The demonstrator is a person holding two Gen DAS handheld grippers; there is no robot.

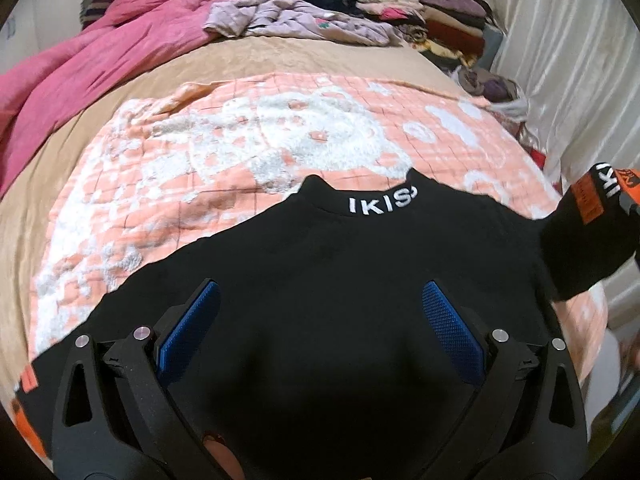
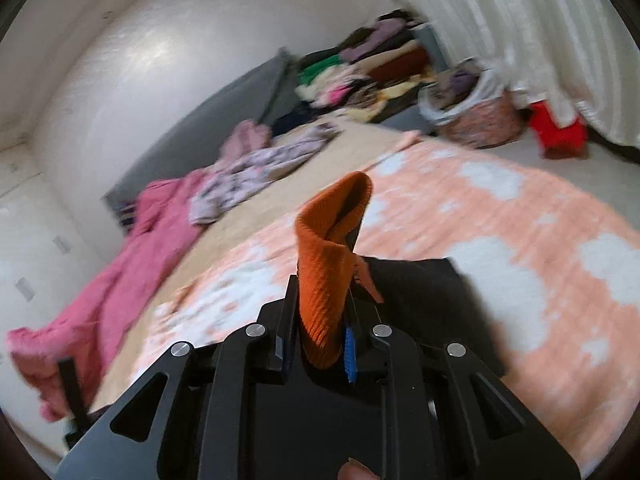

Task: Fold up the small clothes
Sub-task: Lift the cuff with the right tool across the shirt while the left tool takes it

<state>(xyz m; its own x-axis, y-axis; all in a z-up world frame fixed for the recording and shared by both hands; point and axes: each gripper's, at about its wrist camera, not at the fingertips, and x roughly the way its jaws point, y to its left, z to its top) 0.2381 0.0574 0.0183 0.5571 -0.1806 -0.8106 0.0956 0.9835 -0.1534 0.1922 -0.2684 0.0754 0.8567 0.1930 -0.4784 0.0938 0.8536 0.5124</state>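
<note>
A small black top [image 1: 320, 264] with white collar lettering lies flat on the peach and white blanket [image 1: 240, 136]. My left gripper [image 1: 320, 300] is open above its middle, blue pads [image 1: 192, 320] wide apart and empty. My right gripper [image 2: 316, 312] is shut on the orange ribbed cuff [image 2: 328, 256] of the top's right sleeve [image 2: 424, 292] and holds it lifted above the blanket [image 2: 520, 220]. In the left wrist view that raised sleeve [image 1: 588, 236] hangs at the right edge.
A pink coat [image 1: 80, 76] and a lilac garment [image 1: 296, 20] lie at the far side of the bed. Stacked folded clothes [image 1: 424, 12] stand at the back right. A basket of clothes [image 2: 472, 104] and a red object [image 2: 556, 128] sit by the white curtain [image 2: 520, 20].
</note>
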